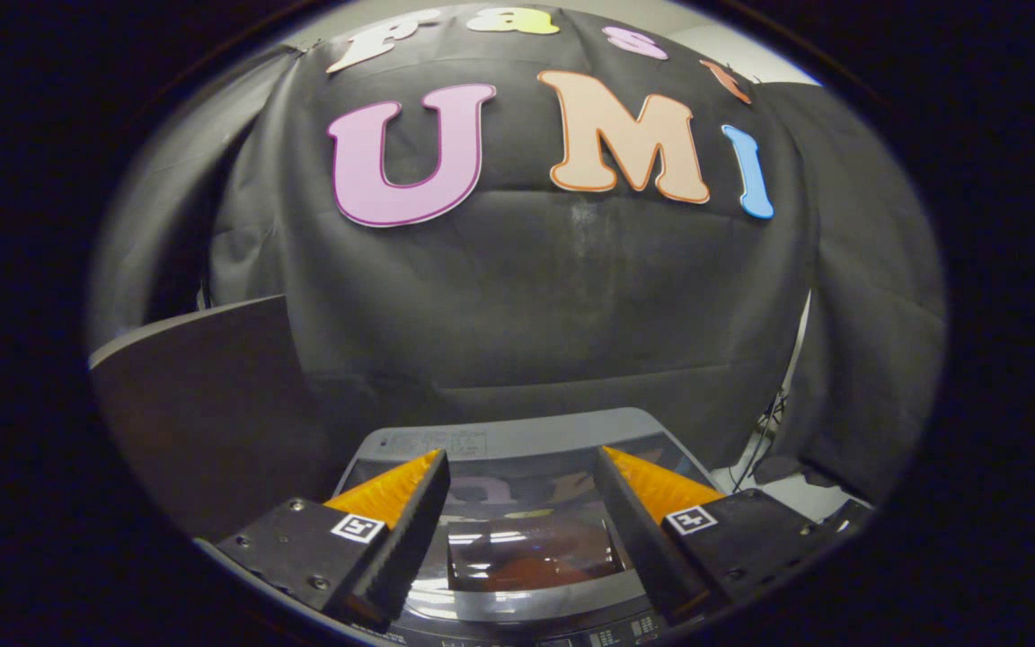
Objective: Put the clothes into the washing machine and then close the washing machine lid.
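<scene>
The washing machine stands below and just ahead of my fingers, seen from above. Its glossy dark lid lies flat and closed, with reflections on the glass. Something reddish shows dimly through the glass between the fingers; I cannot tell what it is. My gripper hovers over the lid, open, with a wide gap and nothing between its fingers. The control panel runs along the machine's near edge under the fingers.
A dark flat panel stands to the left of the machine. Black cloth hangs behind it. On the right, a pale floor patch with cables and a stand leg shows beside the machine.
</scene>
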